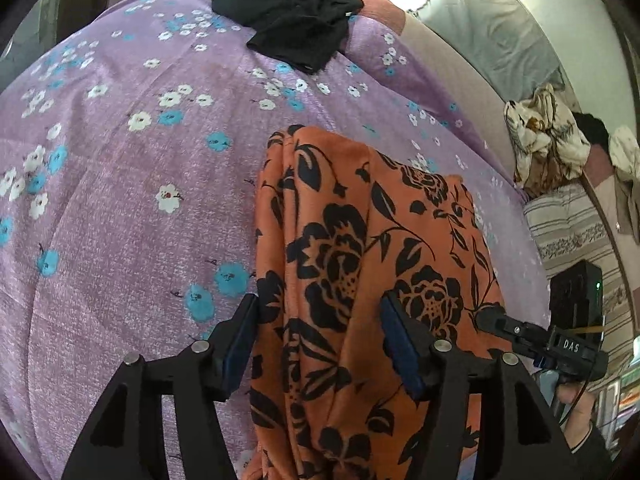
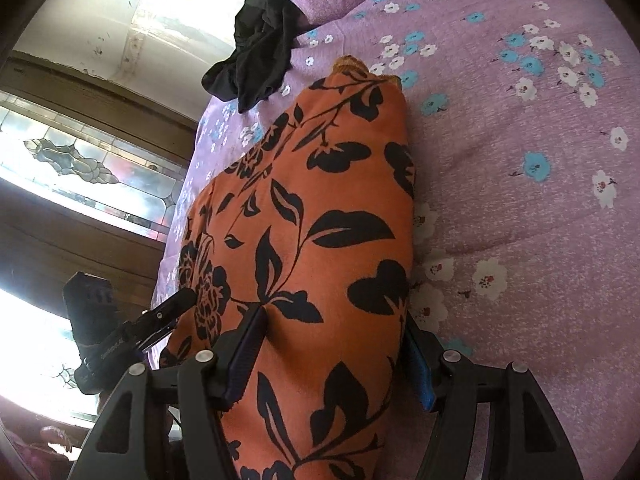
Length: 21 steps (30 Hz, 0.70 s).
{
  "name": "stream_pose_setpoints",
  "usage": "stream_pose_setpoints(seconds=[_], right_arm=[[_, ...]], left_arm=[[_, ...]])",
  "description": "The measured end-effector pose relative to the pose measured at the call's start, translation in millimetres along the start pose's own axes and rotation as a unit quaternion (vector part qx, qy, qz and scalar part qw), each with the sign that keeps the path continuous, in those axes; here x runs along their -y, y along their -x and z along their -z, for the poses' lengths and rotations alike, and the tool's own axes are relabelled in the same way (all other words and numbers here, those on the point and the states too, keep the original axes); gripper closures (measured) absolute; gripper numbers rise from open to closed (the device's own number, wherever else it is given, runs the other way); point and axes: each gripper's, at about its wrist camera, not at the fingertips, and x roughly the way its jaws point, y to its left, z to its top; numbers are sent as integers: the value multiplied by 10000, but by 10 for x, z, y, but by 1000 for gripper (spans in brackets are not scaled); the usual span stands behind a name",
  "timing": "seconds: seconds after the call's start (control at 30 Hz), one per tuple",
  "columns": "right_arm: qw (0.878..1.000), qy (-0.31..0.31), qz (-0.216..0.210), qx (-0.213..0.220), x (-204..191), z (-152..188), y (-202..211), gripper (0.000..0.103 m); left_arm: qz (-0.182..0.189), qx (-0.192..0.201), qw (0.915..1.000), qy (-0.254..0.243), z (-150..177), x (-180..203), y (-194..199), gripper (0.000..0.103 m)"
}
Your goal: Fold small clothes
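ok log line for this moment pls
step: folding | left gripper: open, straddling orange floral cloth | right gripper: open, straddling same cloth | black garment: on bedsheet, apart

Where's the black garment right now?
The black garment lies crumpled at the far edge of the purple floral bedsheet, beyond the orange floral cloth.

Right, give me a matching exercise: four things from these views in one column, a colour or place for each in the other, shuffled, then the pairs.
Things:
1. folded garment
2. bedsheet
3. black garment
4. left gripper

Descriptions:
A. crumpled at the far edge of the bed
B. purple with white and blue flowers
C. orange with black flowers and leaves
D. fingers apart, either side of orange cloth

Pairs: 1-C, 2-B, 3-A, 4-D
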Motion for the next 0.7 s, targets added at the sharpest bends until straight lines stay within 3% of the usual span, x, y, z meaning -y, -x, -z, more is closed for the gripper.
stream_pose_setpoints(seconds=[0.2,0.27,0.3,0.57,0.7], right_arm=[[9999,128,58,12,-48,-38,-83,39],[9998,201,91,-38,-73,-49,-128,51],[9996,239,124,-50,-92,-52,-143,52],[9985,496,219,-10,-220,-50,-94,64],[9971,740,135,73,-344,-38,37,67]], left_arm=[[-66,-198,9996,-194,43,56,-132,32],[-73,-191,9996,-190,57,60,-156,32],[-65,-190,9996,-215,56,63,-156,33],[54,-134,9995,-271,88,119,-127,69],[-15,-4,9994,-336,100,207,-12,73]])
